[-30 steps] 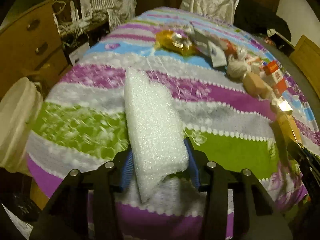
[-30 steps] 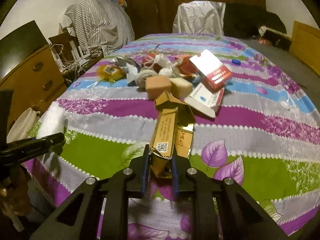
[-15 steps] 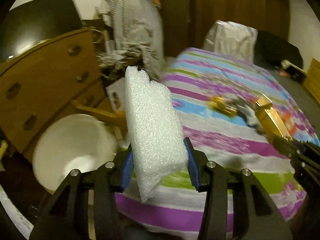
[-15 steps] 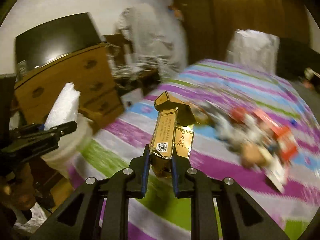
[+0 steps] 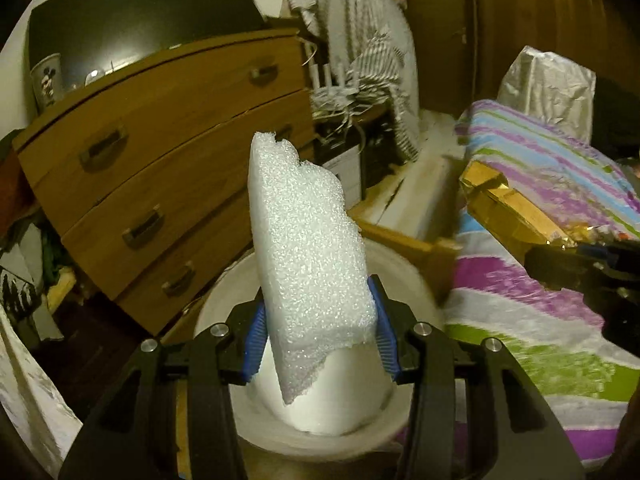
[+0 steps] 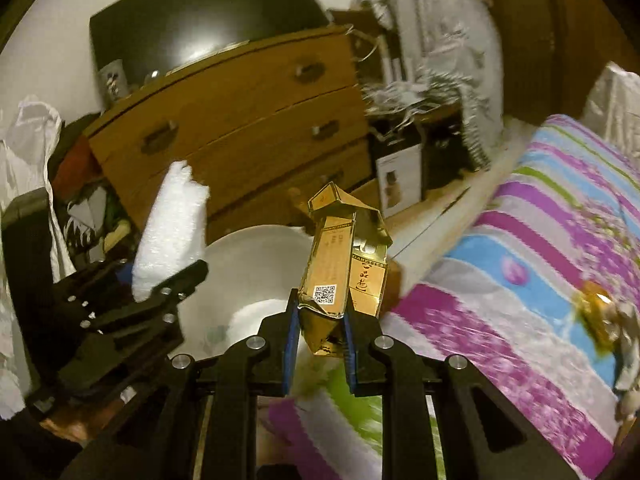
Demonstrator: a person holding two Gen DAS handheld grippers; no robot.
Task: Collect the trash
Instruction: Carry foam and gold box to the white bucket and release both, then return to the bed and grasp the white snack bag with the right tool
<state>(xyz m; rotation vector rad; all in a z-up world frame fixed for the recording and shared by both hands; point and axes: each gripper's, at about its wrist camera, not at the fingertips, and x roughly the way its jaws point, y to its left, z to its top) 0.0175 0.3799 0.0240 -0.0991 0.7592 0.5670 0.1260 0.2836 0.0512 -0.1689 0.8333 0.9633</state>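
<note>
My left gripper [image 5: 318, 330] is shut on a white foam block [image 5: 308, 256] and holds it upright over a white trash bin [image 5: 320, 420] that stands beside the bed. My right gripper [image 6: 320, 330] is shut on a crushed gold carton [image 6: 344, 264] and holds it near the bin [image 6: 248, 280], over the bed's corner. The carton [image 5: 508, 210] and the right gripper's fingers [image 5: 568, 266] show at the right of the left wrist view. The foam [image 6: 170, 236] and the left gripper [image 6: 160, 292] show at the left of the right wrist view.
A wooden chest of drawers [image 5: 160, 168] stands close behind the bin. The bed with its striped cover [image 6: 540, 280] is to the right, with more trash [image 6: 604, 316] on it. Clothes and cables [image 5: 360, 60] clutter the back. A white bag [image 5: 24, 392] hangs at left.
Both grippers have swung left from above the bed to the bin beside it, still holding the foam and the carton. The bin has come under the left gripper.
</note>
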